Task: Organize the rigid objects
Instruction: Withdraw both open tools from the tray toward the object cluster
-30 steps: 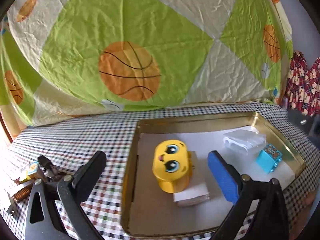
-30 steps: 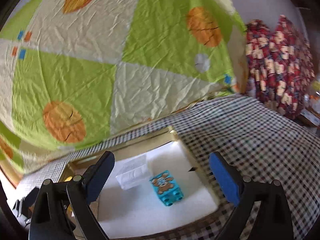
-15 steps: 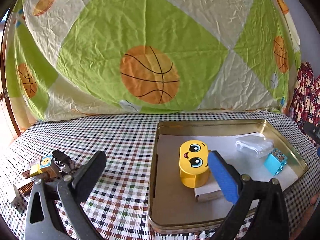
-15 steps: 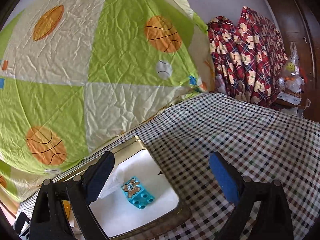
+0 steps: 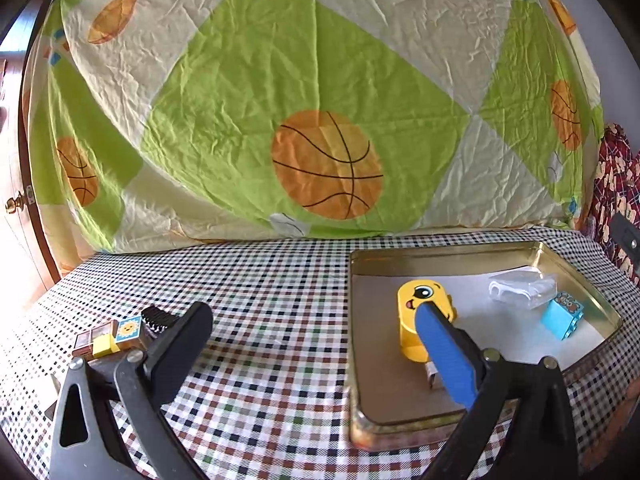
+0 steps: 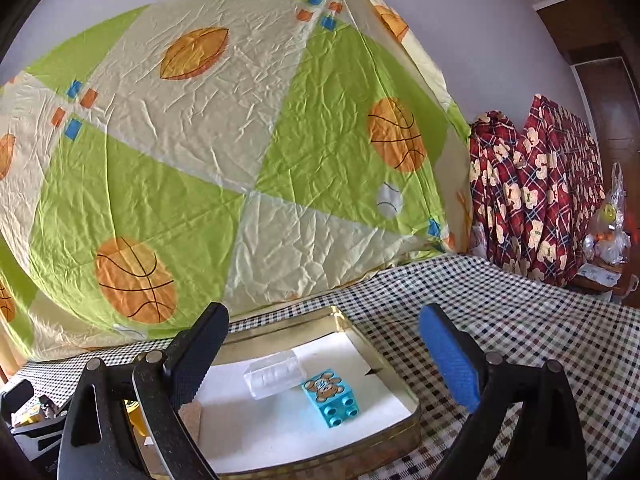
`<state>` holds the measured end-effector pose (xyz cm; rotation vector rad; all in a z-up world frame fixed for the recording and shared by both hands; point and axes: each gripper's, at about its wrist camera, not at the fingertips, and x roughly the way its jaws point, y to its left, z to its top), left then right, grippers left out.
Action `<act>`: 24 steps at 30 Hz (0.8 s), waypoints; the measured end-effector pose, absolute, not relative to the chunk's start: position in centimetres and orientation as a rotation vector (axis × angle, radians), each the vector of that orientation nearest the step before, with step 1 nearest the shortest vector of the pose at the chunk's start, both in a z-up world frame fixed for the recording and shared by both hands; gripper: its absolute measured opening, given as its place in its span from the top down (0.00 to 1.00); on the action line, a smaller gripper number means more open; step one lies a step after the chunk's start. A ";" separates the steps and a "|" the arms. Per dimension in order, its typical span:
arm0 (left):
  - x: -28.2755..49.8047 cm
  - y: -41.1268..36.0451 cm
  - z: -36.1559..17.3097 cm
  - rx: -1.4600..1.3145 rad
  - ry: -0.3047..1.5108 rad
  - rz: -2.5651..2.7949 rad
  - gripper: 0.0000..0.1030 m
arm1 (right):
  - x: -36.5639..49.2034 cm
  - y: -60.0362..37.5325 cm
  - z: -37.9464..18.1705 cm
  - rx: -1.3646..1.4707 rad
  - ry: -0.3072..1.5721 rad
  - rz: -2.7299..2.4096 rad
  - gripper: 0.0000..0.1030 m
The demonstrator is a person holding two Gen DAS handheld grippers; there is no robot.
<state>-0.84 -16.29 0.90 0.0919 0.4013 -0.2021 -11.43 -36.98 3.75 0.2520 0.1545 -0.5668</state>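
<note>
A gold metal tray [image 5: 440, 253] sits on the checked tablecloth. It holds a yellow smiley-face block [image 5: 416, 300], a clear plastic piece [image 5: 524, 289] and a light blue bear brick [image 5: 560, 316]. The tray [image 6: 404, 430], the clear piece [image 6: 274, 374] and the blue brick [image 6: 330, 396] also show in the right wrist view. My left gripper [image 5: 308, 340] is open and empty above the cloth, left of the tray's middle. My right gripper [image 6: 324, 344] is open and empty above the tray. Small blocks and a black clip [image 5: 120, 330] lie at the left.
A large sheet with a basketball print [image 5: 320, 120] hangs behind the table. Red plaid cloth [image 6: 532, 200] hangs at the right. A small white box [image 5: 434, 376] lies in the tray under the yellow block. Bare checked cloth [image 5: 272, 280] lies left of the tray.
Both grippers have drawn back and up from the tray. In the left view the tray has slid to the right. Both stay open and empty.
</note>
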 end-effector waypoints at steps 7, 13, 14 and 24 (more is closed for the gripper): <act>-1.0 -13.9 0.8 0.077 0.422 -0.181 0.00 | -12.1 -35.3 3.6 0.235 0.143 -0.561 0.05; -1.2 -11.7 0.7 0.073 0.431 -0.154 0.00 | -11.9 -34.0 3.3 0.269 0.178 -0.522 0.05; -1.2 -11.4 0.7 0.074 0.432 -0.151 0.01 | -12.0 -33.6 3.3 0.269 0.179 -0.515 0.05; -1.2 -6.9 0.7 0.069 0.429 -0.107 0.00 | -10.5 -27.9 3.3 0.169 0.197 -0.409 0.05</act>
